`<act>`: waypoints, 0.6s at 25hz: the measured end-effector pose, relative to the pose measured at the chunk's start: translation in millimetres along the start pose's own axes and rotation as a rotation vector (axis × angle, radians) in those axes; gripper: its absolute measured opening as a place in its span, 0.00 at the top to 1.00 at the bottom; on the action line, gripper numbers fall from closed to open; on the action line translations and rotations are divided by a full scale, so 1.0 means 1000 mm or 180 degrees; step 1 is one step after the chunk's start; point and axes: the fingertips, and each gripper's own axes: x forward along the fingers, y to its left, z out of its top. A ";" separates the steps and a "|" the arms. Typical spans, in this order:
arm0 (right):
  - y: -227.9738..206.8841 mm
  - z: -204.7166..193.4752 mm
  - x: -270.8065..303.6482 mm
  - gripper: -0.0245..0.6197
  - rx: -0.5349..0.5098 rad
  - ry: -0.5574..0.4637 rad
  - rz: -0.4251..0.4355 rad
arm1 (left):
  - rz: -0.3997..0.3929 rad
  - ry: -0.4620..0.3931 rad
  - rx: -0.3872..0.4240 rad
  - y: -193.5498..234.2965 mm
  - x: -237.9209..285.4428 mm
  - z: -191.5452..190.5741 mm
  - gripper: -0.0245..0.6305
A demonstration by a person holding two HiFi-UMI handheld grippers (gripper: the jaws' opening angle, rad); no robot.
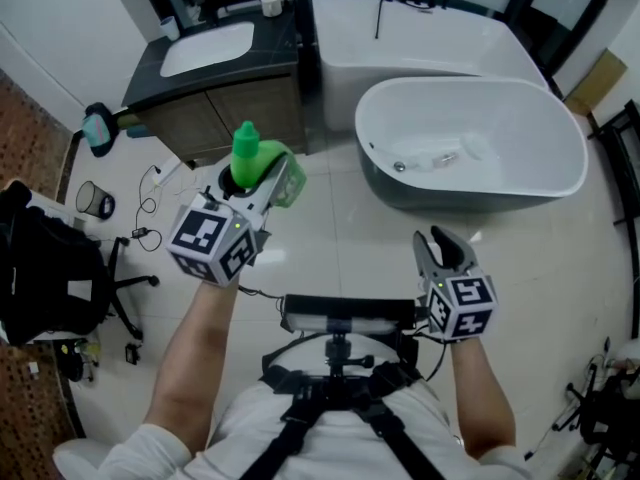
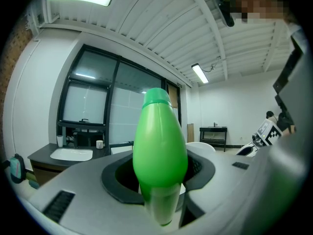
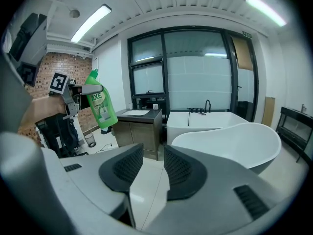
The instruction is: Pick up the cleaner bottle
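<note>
A green cleaner bottle (image 1: 252,155) with a green cap is held upright in the air over the floor, in front of the vanity. My left gripper (image 1: 262,176) is shut on it, the jaws clasping its body from both sides. In the left gripper view the bottle (image 2: 160,146) fills the middle, rising from between the dark pads (image 2: 120,175). The right gripper view shows the bottle (image 3: 100,106) from the side, with a label, off to the left. My right gripper (image 1: 443,244) hangs lower right, jaws a little apart with nothing between them (image 3: 153,165).
A freestanding white bathtub (image 1: 480,138) stands ahead on the right, with a built-in tub (image 1: 420,38) behind it. A dark vanity with a white sink (image 1: 205,48) is ahead left. A black chair (image 1: 60,278), a small bin (image 1: 95,200) and loose cables (image 1: 150,208) lie left.
</note>
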 end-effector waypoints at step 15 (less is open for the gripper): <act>-0.027 -0.009 -0.063 0.75 -0.0062 -0.0083 0.0359 | 0.0311 0.0112 -0.0164 -0.079 -0.026 -0.015 0.70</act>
